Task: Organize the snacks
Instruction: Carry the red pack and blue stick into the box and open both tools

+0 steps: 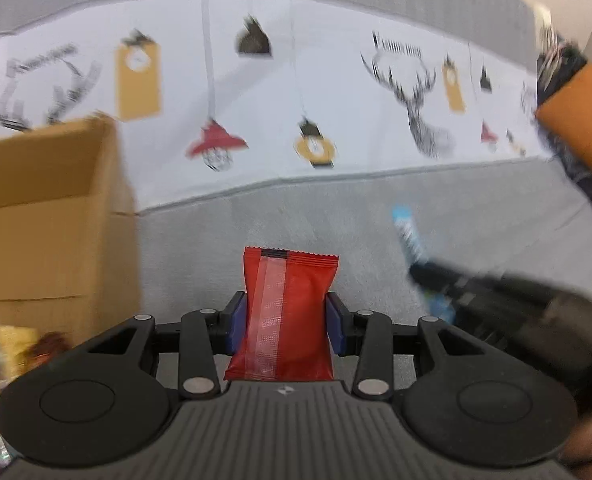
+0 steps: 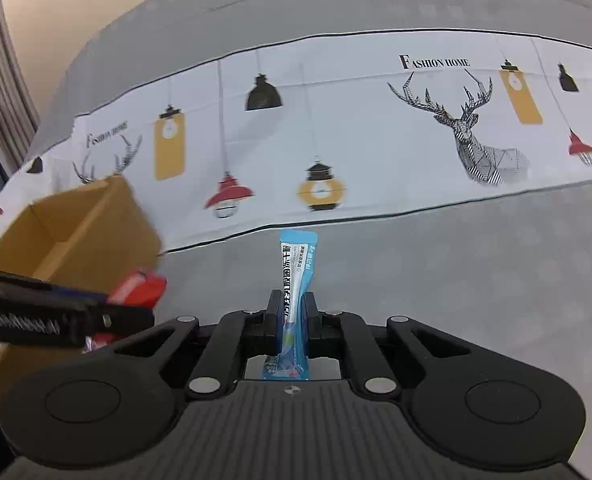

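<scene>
My left gripper [image 1: 287, 318] is shut on a red snack packet [image 1: 286, 312], held upright above the grey surface. It also shows in the right wrist view [image 2: 140, 292] at the left, next to the box. My right gripper [image 2: 294, 316] is shut on a thin blue snack stick packet [image 2: 296, 280], held upright. In the left wrist view that blue packet [image 1: 407, 236] shows blurred at the right. An open cardboard box [image 1: 44, 216] stands at the left, also in the right wrist view [image 2: 76, 232].
A grey cushioned surface [image 2: 455, 260] lies below, with a white printed cloth [image 2: 355, 140] behind it. Shiny wrapped snacks [image 1: 0, 352] lie at the lower left beside the box. An orange sleeve [image 1: 575, 120] is at the far right.
</scene>
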Demonstrator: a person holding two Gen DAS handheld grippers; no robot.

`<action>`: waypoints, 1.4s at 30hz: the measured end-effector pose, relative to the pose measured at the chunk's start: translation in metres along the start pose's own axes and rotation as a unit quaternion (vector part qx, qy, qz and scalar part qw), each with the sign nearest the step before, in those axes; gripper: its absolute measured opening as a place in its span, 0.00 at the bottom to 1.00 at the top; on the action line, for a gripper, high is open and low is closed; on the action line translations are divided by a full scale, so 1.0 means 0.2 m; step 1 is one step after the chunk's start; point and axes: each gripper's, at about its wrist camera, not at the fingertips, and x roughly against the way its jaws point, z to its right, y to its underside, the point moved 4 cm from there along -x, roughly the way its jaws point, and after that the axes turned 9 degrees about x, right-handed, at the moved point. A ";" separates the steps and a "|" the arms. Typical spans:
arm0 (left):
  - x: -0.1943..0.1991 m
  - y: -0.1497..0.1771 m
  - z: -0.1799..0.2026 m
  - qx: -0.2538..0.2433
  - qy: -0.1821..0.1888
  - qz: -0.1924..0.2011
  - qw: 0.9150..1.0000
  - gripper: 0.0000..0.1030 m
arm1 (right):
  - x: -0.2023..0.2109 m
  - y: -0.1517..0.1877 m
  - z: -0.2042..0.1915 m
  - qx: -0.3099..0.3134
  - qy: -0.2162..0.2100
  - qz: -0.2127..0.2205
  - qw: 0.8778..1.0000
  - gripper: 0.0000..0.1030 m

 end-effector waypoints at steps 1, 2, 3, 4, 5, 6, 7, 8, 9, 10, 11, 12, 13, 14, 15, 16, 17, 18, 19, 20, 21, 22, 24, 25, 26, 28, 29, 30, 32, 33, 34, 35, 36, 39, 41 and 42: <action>0.08 0.00 -0.03 0.001 0.001 0.015 1.000 0.44 | 0.02 0.00 -0.06 -0.002 -0.001 0.000 1.000 0.09; 0.17 -0.01 -0.06 -0.001 -0.001 0.032 0.999 0.44 | 0.04 0.00 -0.13 -0.002 -0.006 0.001 1.000 0.09; 0.25 -0.02 -0.10 -0.004 -0.004 0.048 0.999 0.44 | 0.05 -0.01 -0.22 -0.001 -0.015 0.003 1.000 0.09; 0.32 -0.02 -0.13 -0.004 -0.005 0.062 0.998 0.44 | 0.07 -0.03 -0.31 0.005 -0.023 0.007 1.000 0.09; 0.39 -0.03 -0.17 -0.002 -0.005 0.076 0.997 0.44 | 0.09 -0.05 -0.38 0.010 -0.028 0.012 0.999 0.09; 0.46 -0.04 -0.21 0.001 -0.005 0.089 0.996 0.44 | 0.13 -0.09 -0.47 0.019 -0.033 0.023 0.999 0.09; 0.54 -0.06 -0.25 0.004 -0.006 0.106 0.994 0.44 | 0.17 -0.14 -0.55 0.029 -0.039 0.033 0.998 0.09; 0.63 -0.07 -0.30 0.008 -0.007 0.123 0.992 0.44 | 0.21 -0.20 -0.64 0.042 -0.046 0.046 0.997 0.09; 0.70 -0.08 -0.34 0.010 -0.007 0.138 0.990 0.44 | 0.25 -0.25 -0.72 0.051 -0.049 0.056 0.996 0.09; 0.77 -0.10 -0.38 0.013 -0.012 0.155 0.988 0.44 | 0.28 -0.30 -0.80 0.060 -0.051 0.066 0.995 0.09; 0.85 -0.12 -0.43 0.018 -0.017 0.174 0.984 0.44 | 0.33 -0.37 -0.89 0.070 -0.049 0.078 0.993 0.09; 0.92 -0.14 -0.48 0.025 -0.018 0.190 0.981 0.44 | 0.36 -0.41 -0.96 0.077 -0.051 0.087 0.992 0.09; 0.98 -0.15 -0.52 0.032 -0.017 0.203 0.978 0.44 | 0.39 -0.47 -1.03 0.082 -0.057 0.098 0.990 0.09; 1.04 -0.17 -0.57 0.039 -0.017 0.218 0.975 0.44 | 0.41 -0.50 -1.08 0.085 -0.060 0.106 0.989 0.09; 1.09 -0.18 -0.61 0.042 -0.018 0.229 0.972 0.44 | 0.44 -0.55 -1.16 0.094 -0.064 0.116 0.987 0.09; 1.14 -0.19 -0.65 0.044 -0.022 0.241 0.969 0.44 | 0.45 -0.59 -1.20 0.099 -0.069 0.122 0.985 0.09; 1.18 -0.21 -0.69 0.045 -0.025 0.250 0.967 0.44 | 0.46 -0.62 -1.26 0.106 -0.074 0.129 0.983 0.09; 1.20 -0.22 -0.73 0.048 -0.028 0.258 0.965 0.44 | 0.47 -0.65 -1.33 0.116 -0.080 0.135 0.981 0.09; 1.22 -0.22 -0.78 0.055 -0.030 0.262 0.963 0.44 | 0.47 -0.67 -1.38 0.126 -0.084 0.140 0.979 0.09; 1.22 -0.23 -0.82 0.065 -0.029 0.261 0.963 0.44 | 0.45 -0.68 -1.42 0.136 -0.086 0.141 0.977 0.09; 1.22 -0.24 -0.86 0.073 -0.024 0.257 0.963 0.44 | 0.43 -0.69 -1.47 0.144 -0.089 0.137 0.976 0.09; 1.20 -0.24 -0.89 0.078 -0.021 0.252 0.965 0.44 | 0.42 -0.69 -1.51 0.149 -0.095 0.132 0.975 0.09; 1.14 -0.24 -0.93 0.076 -0.031 0.242 0.967 0.44 | 0.34 -0.69 -1.58 0.158 -0.101 0.122 0.975 0.09; 1.11 -0.24 -0.96 0.078 -0.034 0.238 0.968 0.44 | 0.31 -0.68 -1.61 0.162 -0.103 0.117 0.974 0.09; 1.08 -0.24 -0.99 0.083 -0.035 0.231 0.969 0.44 | 0.27 -0.68 -1.63 0.166 -0.103 0.111 0.974 0.09; 1.00 -0.24 -1.06 0.090 -0.036 0.215 0.972 0.44 | 0.18 -0.66 -1.67 0.173 -0.103 0.098 0.975 0.09; 0.96 -0.23 -1.09 0.092 -0.040 0.209 0.973 0.44 | 0.13 -0.65 -1.67 0.172 -0.104 0.089 0.976 0.09; 0.92 -0.22 -1.11 0.093 -0.043 0.203 0.974 0.44 | 0.08 -0.63 -1.68 0.170 -0.103 0.081 0.977 0.09; 0.81 -0.22 -1.16 0.101 -0.045 0.187 0.976 0.45 | -0.01 -0.60 -1.67 0.167 -0.094 0.062 0.979 0.09; 0.75 -0.22 -1.18 0.106 -0.048 0.175 0.978 0.45 | -0.07 -0.59 -1.65 0.165 -0.087 0.052 0.981 0.09; 0.68 -0.23 -1.20 0.109 -0.052 0.162 0.979 0.45 | -0.13 -0.58 -1.63 0.162 -0.081 0.038 0.983 0.09; 0.62 -0.23 -1.22 0.112 -0.057 0.151 0.980 0.45 | -0.18 -0.56 -1.62 0.157 -0.077 0.026 0.984 0.09; 0.56 -0.23 -1.24 0.114 -0.061 0.143 0.981 0.45 | -0.24 -0.55 -1.60 0.152 -0.075 0.010 0.985 0.09; 0.36 -0.23 -1.28 0.113 -0.069 0.109 0.985 0.45 | -0.42 -0.49 -1.54 0.144 -0.062 -0.035 0.987 0.09; 0.21 -0.23 -1.31 0.108 -0.081 0.079 0.988 0.45 | -0.52 -0.45 -1.51 0.139 -0.055 -0.058 0.987 0.10; 0.14 -0.22 -1.33 0.110 -0.081 0.063 0.989 0.45 | -0.57 -0.44 -1.50 0.139 -0.049 -0.071 0.987 0.10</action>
